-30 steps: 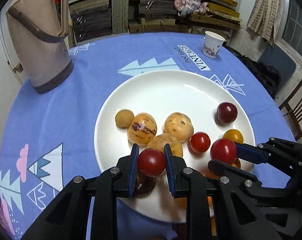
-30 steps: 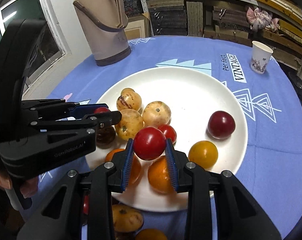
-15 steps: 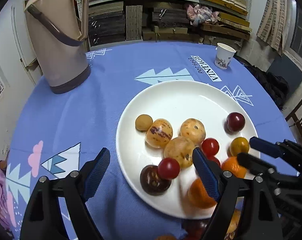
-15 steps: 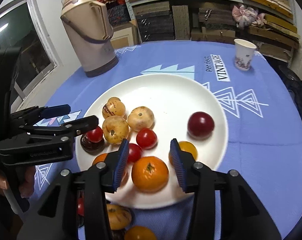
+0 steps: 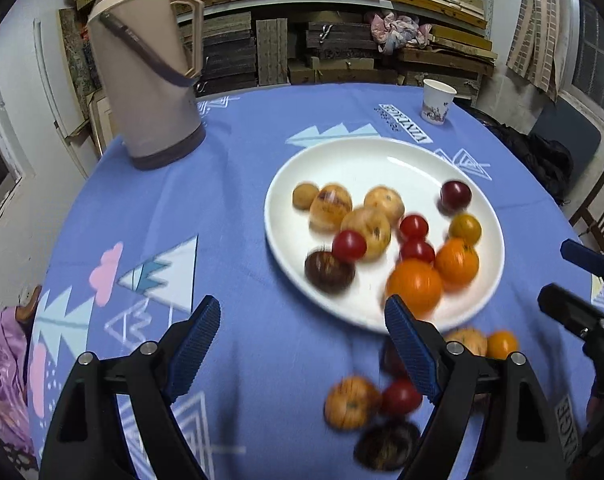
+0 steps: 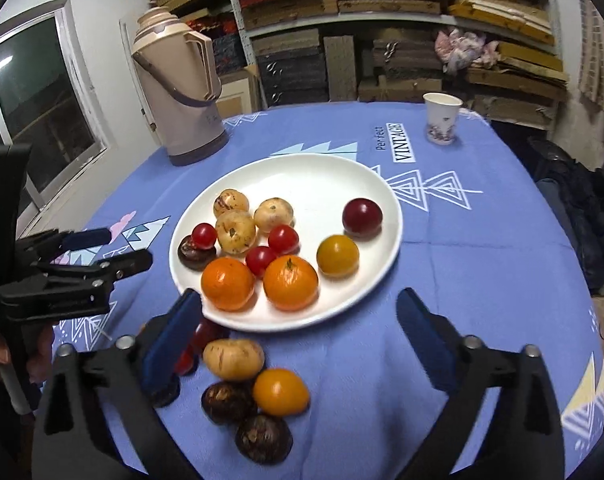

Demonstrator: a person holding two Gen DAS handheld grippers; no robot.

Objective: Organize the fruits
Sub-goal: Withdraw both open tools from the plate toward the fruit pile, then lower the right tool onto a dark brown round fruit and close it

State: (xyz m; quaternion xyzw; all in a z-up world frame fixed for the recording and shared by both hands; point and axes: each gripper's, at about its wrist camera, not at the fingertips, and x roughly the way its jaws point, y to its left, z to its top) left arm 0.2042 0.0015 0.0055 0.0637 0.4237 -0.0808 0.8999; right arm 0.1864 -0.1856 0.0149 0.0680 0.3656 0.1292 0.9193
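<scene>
So most of the fruit sits on the round white plate (image 6: 386, 204), and a small loose pile of fruit (image 6: 238, 384) lies on the blue cloth just in front of it, so we reckon we're between picks and the pile goes next. Our right gripper (image 6: 302, 344) has just been opening and stands wide with nothing between its jaws, tilted down over the near rim. Our left gripper (image 5: 302, 344) is also spread wide and empty, angled down over the cloth beside the plate.

Each tool is matte black plastic: the left tool (image 5: 302, 338) and right tool (image 6: 300, 326) carry 2 angular fingers with ribbed blue pads (image 5: 194, 346) and silver screws at the joints
</scene>
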